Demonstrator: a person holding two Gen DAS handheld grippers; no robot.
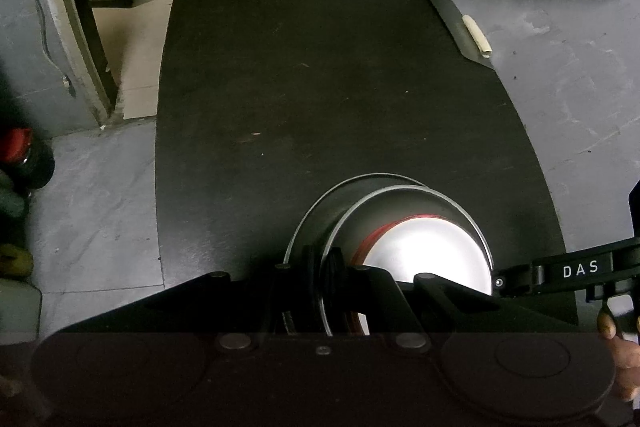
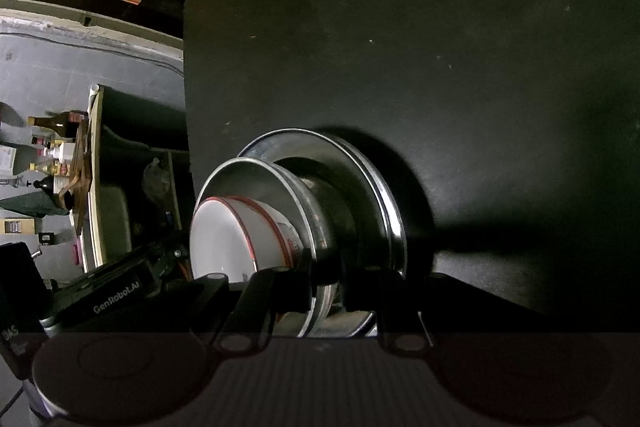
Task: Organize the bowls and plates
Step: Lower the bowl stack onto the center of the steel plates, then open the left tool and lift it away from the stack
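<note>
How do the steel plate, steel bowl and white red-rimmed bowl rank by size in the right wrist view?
1. steel plate, widest rim.
2. steel bowl.
3. white red-rimmed bowl, nested inside the steel bowl, so smaller even though it sits nearest the camera.

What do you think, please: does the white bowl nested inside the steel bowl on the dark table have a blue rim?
Not quite: the white bowl has a red rim, not a blue one, as the right wrist view shows. It is indeed nested inside the steel bowl on the dark table.
</note>
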